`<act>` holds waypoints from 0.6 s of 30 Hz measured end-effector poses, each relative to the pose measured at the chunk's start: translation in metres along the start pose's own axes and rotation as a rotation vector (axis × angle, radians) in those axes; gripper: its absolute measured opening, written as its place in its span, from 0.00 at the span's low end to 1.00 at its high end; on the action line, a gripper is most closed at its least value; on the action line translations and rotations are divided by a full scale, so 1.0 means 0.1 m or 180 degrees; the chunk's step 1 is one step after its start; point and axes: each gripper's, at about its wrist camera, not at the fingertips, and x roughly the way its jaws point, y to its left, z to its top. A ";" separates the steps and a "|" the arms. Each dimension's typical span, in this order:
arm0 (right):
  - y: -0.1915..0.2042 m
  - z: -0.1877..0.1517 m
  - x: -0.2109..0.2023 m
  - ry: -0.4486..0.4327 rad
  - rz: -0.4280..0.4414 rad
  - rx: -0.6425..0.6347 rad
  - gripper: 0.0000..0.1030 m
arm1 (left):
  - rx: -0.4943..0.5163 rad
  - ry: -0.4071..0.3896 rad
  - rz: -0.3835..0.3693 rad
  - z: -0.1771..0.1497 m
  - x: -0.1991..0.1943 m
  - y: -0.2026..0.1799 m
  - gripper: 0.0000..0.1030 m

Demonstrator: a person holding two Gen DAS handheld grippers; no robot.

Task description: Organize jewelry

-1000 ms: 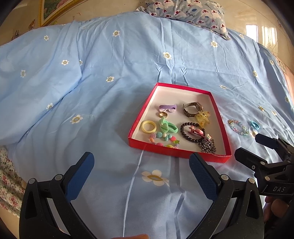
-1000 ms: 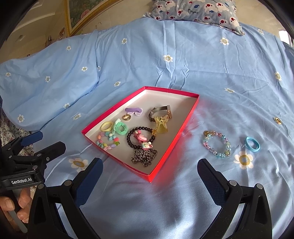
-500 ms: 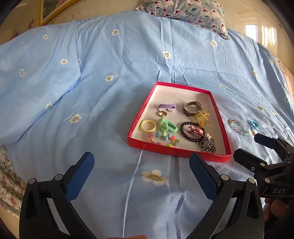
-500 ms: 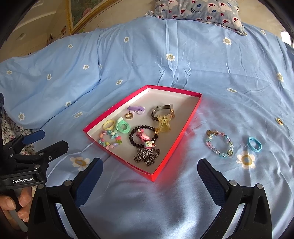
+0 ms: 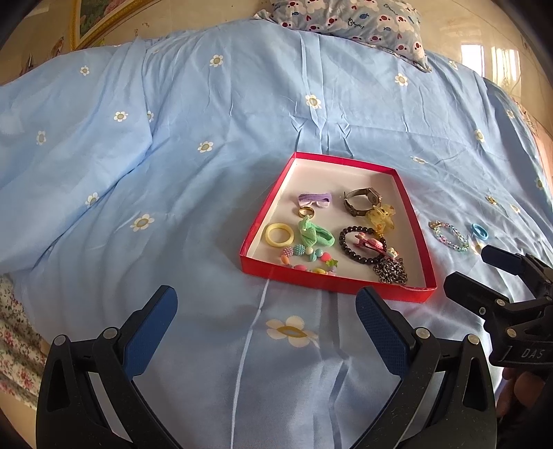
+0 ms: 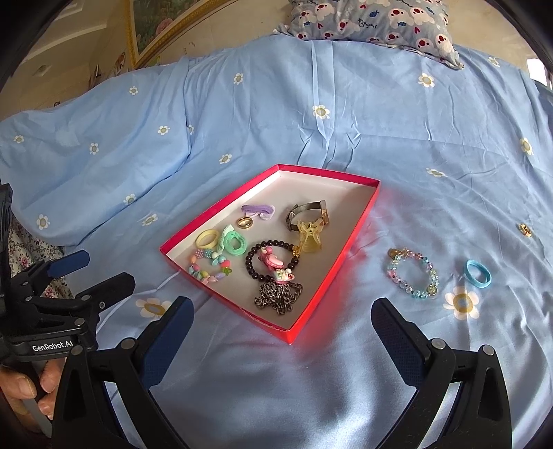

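Observation:
A red tray lies on the blue bedspread, holding several pieces: a watch, a black bead bracelet, a dark chain, hair ties and a gold ring. Right of the tray on the bedspread lie a pastel bead bracelet, a blue hair tie and a small gold piece. My left gripper hangs open short of the tray's near edge. My right gripper is open too, above the tray's near corner. Neither holds anything.
A patterned pillow lies at the bed's far end, below a framed picture on the wall. The bed's left edge shows floral fabric. A hand grips the left tool's handle.
Both views have drifted slightly, so the tray sits a little lower and more to the right in the right wrist view. Both grippers remain open and nothing on the bed has moved.

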 end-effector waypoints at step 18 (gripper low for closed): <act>0.02 0.00 -0.01 0.0008 0.0008 -0.0012 1.00 | 0.0019 0.0002 0.0021 -0.01 0.01 -0.01 1.00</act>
